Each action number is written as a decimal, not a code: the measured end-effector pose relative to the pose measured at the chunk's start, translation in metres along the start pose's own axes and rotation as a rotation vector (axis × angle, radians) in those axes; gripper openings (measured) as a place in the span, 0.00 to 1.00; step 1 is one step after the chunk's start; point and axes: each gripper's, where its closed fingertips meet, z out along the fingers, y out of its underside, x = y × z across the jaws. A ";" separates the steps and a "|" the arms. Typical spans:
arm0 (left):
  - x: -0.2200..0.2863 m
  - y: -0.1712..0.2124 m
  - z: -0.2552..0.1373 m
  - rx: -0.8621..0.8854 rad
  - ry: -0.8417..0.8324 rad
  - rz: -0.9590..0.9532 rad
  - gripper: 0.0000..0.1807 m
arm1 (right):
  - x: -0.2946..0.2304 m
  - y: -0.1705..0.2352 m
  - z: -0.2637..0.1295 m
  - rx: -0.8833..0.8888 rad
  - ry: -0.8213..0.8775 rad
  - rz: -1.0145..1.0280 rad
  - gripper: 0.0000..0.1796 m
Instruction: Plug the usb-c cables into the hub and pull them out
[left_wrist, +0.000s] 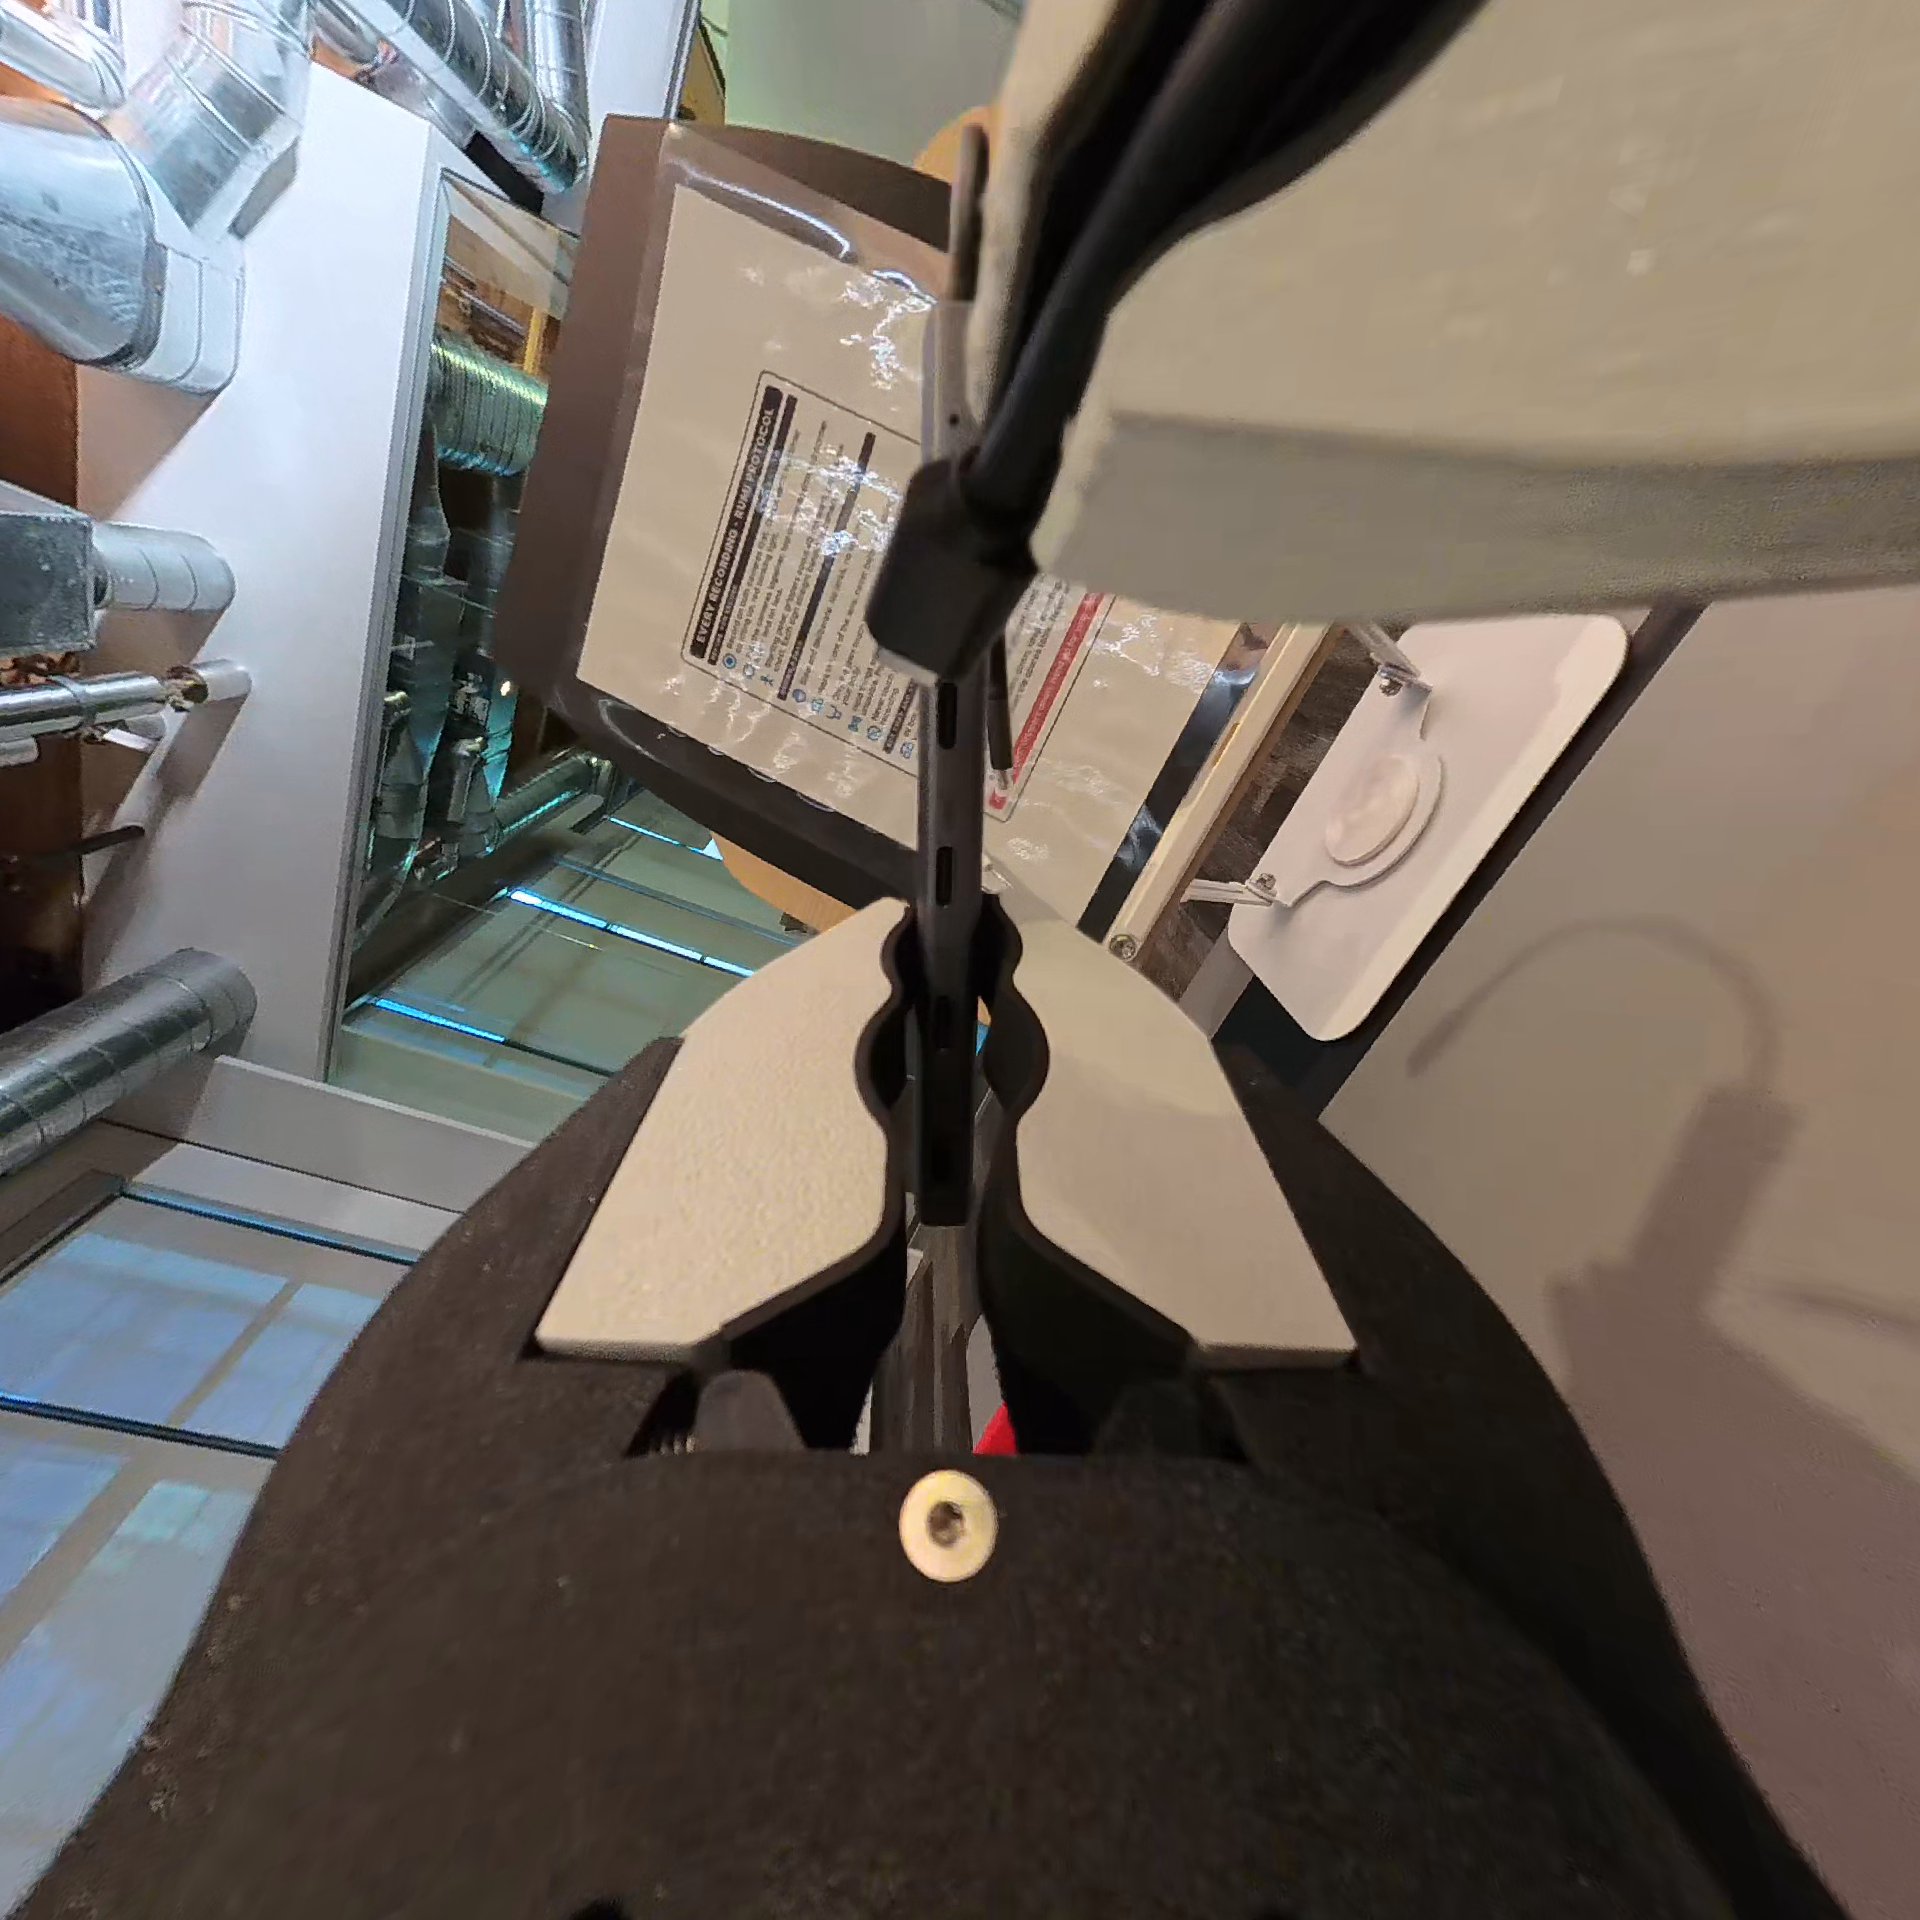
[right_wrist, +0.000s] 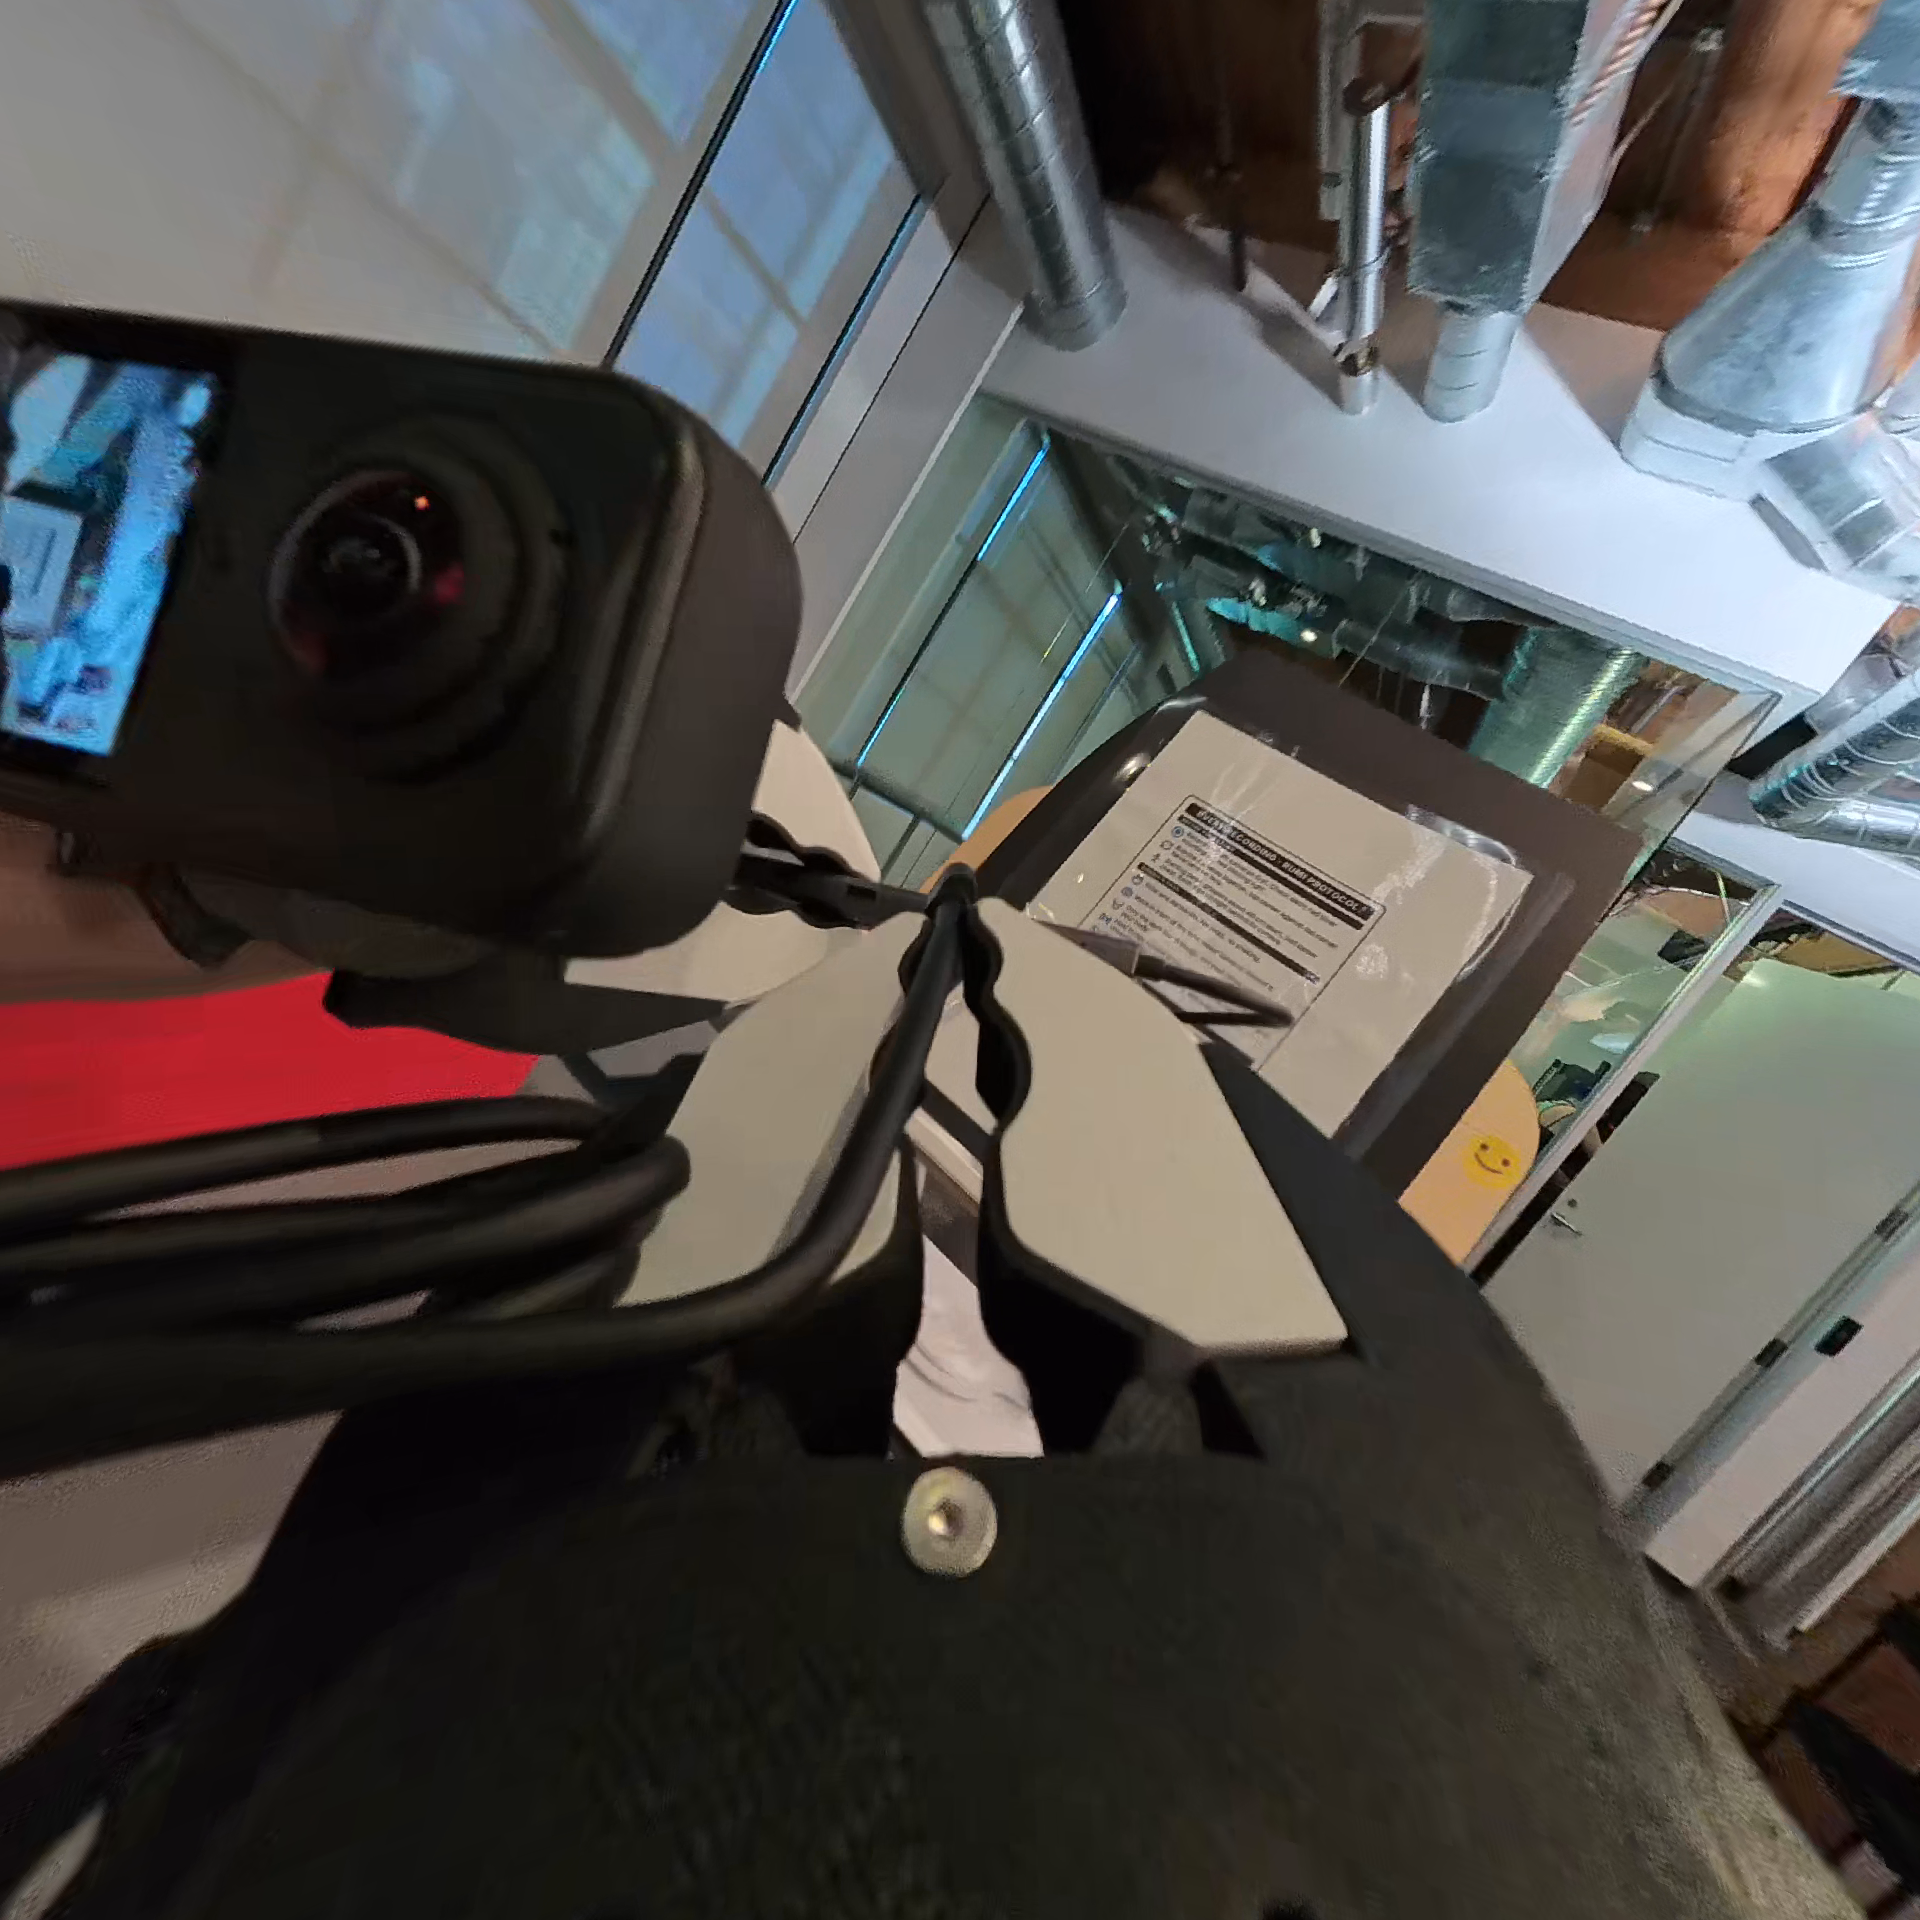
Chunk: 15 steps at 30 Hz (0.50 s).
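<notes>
The left gripper (left_wrist: 948, 966) is squeezed tight on the thin dark grey metal hub (left_wrist: 954, 831), held edge-on between its fingers; the right gripper (right_wrist: 951, 925) pinches the black usb-c cable (right_wrist: 914, 1039) — its black plug (left_wrist: 935, 592) touches the hub's edge.

Your left wrist view lies turned on its side, so the grey tabletop (left_wrist: 1662, 883) fills its right edge. A looping shadow (left_wrist: 1621, 987) falls across the surface, which is otherwise bare where it shows. Beyond the tabletop's dark far rim sits a white plate (left_wrist: 1475, 748) with a round disc and screwed brackets. Whether the plate rests on the tabletop or hangs just past it cannot be told. A dark board (left_wrist: 613, 416) bearing a laminated sheet (left_wrist: 727, 468) stands farther off from the plate.
</notes>
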 end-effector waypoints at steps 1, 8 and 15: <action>-0.001 0.001 0.000 -0.005 -0.006 -0.003 0.05 | -0.001 0.000 -0.001 0.019 0.012 0.022 0.02; -0.002 -0.001 0.001 -0.060 -0.050 -0.054 0.05 | -0.003 0.008 -0.003 0.101 0.043 0.282 0.02; 0.002 -0.004 0.002 -0.060 -0.048 -0.111 0.05 | 0.005 0.015 -0.004 0.121 0.059 0.346 0.03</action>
